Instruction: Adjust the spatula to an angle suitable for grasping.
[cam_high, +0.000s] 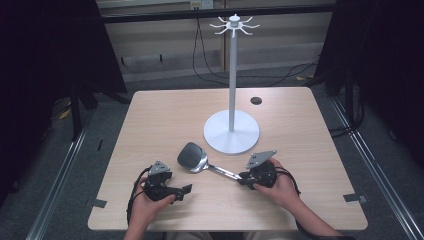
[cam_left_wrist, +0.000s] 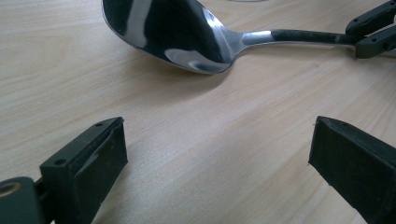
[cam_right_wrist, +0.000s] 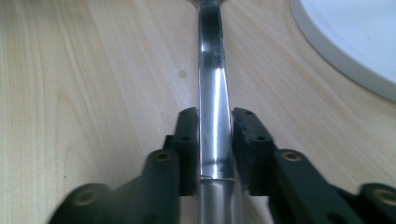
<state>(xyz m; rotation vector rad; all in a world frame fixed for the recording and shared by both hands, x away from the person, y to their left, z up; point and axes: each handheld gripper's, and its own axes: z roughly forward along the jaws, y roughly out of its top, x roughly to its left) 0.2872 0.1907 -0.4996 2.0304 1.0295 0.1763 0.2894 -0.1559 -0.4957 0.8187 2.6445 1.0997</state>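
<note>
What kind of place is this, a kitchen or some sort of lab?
Most likely a lab or recording setup, not a kitchen. A bare wooden table stands between dark curtains, with cables trailing over the floor behind. On it are a white hook stand and a metal spoon.

One metal spoon (cam_high: 192, 157) is lying on one wooden table (cam_high: 150, 125). One white stand (cam_high: 231, 127) is standing there too. Two hands are holding two grippers, the left gripper (cam_high: 186, 189) and the right gripper (cam_high: 242, 178).
</note>
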